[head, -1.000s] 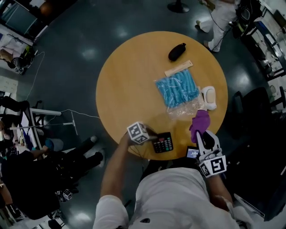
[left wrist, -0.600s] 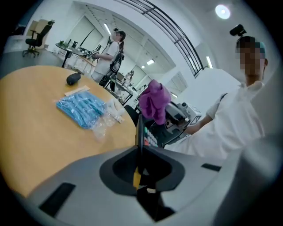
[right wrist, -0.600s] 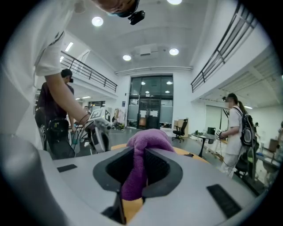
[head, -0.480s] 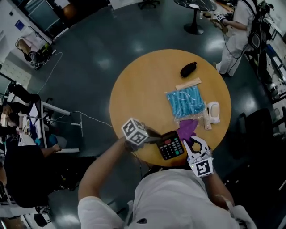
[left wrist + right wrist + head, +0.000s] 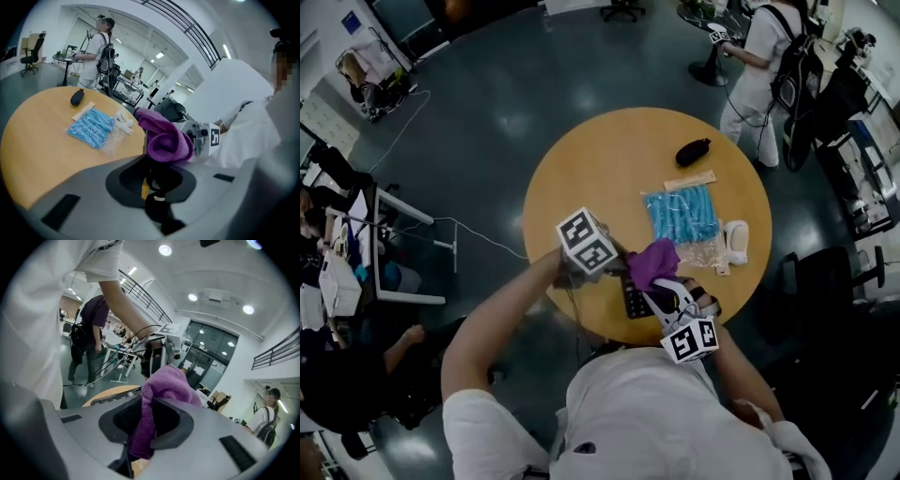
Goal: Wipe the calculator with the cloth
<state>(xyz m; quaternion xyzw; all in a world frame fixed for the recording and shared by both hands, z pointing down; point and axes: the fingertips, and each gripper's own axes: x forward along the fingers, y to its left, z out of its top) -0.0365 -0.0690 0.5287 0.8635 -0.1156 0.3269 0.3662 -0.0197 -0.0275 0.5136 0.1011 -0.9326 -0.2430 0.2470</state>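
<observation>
My left gripper is shut on the black calculator and holds it up above the near edge of the round wooden table. In the left gripper view the calculator shows edge-on between the jaws. My right gripper is shut on the purple cloth, which lies bunched over the calculator's top and hides most of it. The cloth hangs out of the right jaws, with a strip of the calculator just beyond it. The cloth also fills the middle of the left gripper view.
On the table lie a bag of blue items, a wooden strip, a black case and a white object. A person stands beyond the table's far right. Desks and chairs ring the floor.
The left gripper has lifted the calculator off the table. The right gripper has swung left with the cloth, rolled over, and brought it onto the calculator.
</observation>
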